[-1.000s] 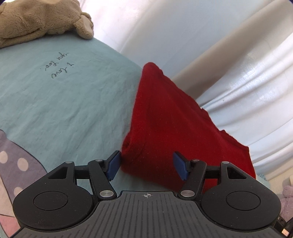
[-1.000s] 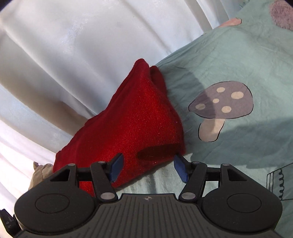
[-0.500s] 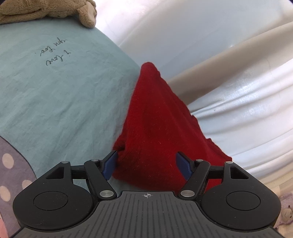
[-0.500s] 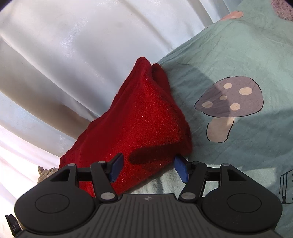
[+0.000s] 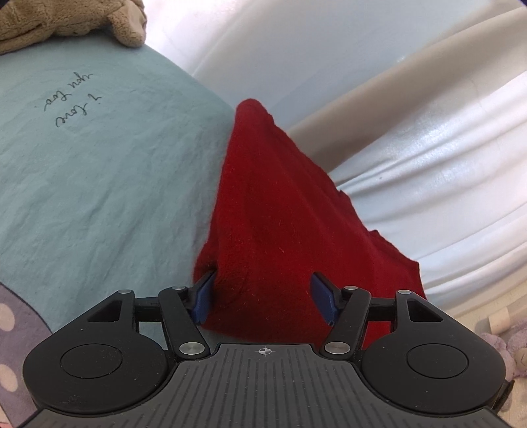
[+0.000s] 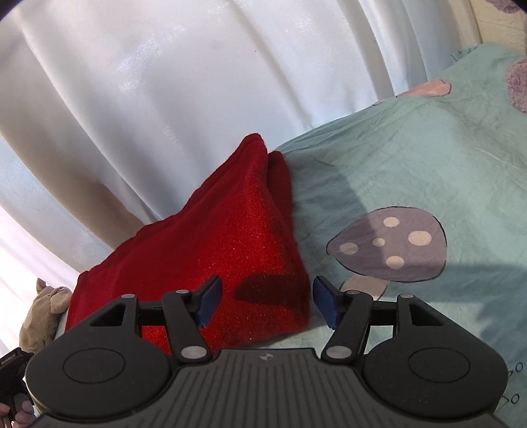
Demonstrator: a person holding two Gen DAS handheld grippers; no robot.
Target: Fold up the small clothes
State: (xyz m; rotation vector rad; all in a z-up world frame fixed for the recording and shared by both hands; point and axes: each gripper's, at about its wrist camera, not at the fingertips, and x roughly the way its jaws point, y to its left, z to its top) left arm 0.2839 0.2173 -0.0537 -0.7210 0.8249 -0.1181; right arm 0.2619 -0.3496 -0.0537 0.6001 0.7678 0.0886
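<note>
A red knitted garment (image 5: 290,237) lies folded along the far edge of a bed covered in a pale teal sheet (image 5: 98,197), right beside white curtains (image 5: 428,184). In the left wrist view the left gripper (image 5: 263,298) stands wide open at the garment's near end; its left blue pad is at a small tuck in the cloth edge, possibly touching it, while the right pad sits over the red cloth. It has hold of nothing.

In the right wrist view the right gripper (image 6: 267,301) is likewise wide open and empty, straddling the near right corner of the red garment (image 6: 217,250), with the right pad just beside the cloth's edge over the sheet (image 6: 411,171).

Handwriting (image 5: 74,100) printed on the sheet appears upside down in the left view; it seems to read "I love you too", though the script is hard to make out. A grey spotted mushroom print (image 6: 388,247) lies on the sheet right of the garment. A beige plush toy (image 5: 66,19) rests at the far left.
</note>
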